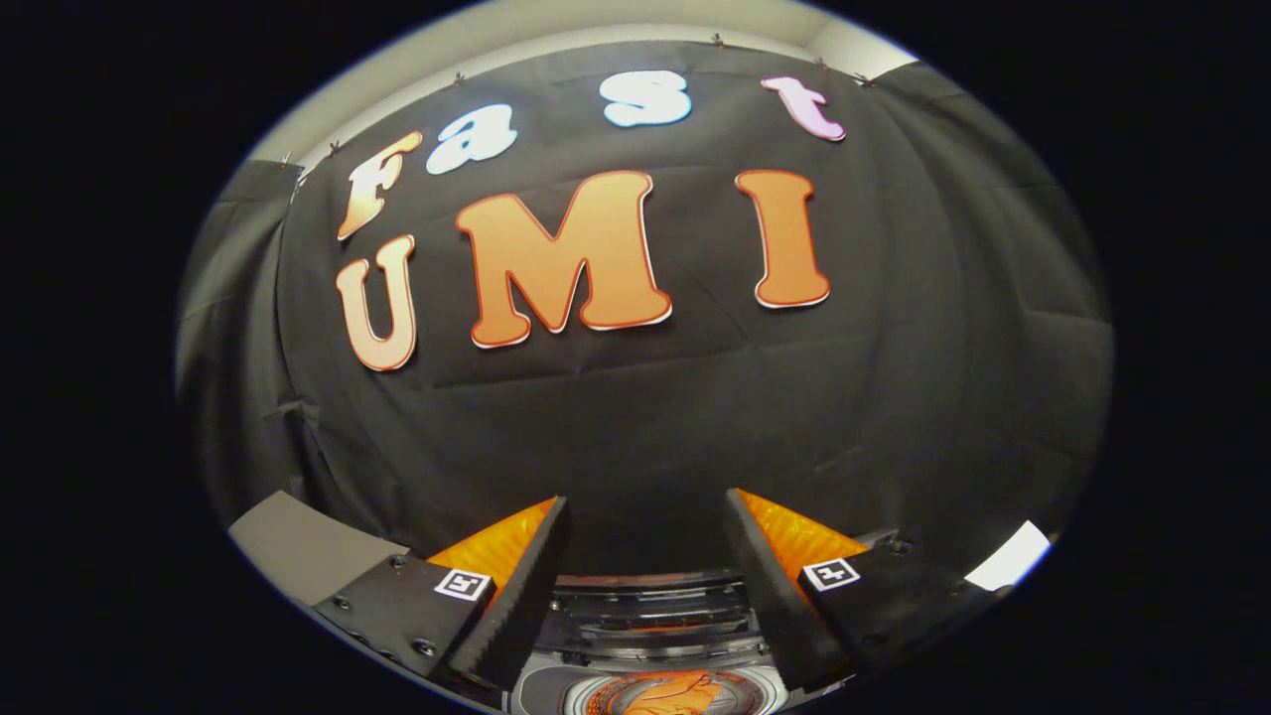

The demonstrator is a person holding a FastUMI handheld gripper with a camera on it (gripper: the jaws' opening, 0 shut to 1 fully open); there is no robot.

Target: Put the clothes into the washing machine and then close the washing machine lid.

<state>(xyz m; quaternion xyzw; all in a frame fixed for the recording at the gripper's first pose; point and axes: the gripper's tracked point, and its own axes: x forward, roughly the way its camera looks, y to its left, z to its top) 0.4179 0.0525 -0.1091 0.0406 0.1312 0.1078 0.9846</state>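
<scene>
- The gripper (645,556) stood wide open, holding nothing, its fingers (521,596) aimed at the booth wall
- Below and between them lay the washing machine (650,621), orange clothes (670,692) apparently in its drum
- Judged best: tip down until the lid was seen, then push it shut squarely
- Lid and most of the machine were cut off

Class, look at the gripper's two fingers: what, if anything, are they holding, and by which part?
Nothing is held. The gripper is open, its black padded fingers spread apart with only a gap between them, above the grey washing machine with orange cloth in its drum.
</scene>
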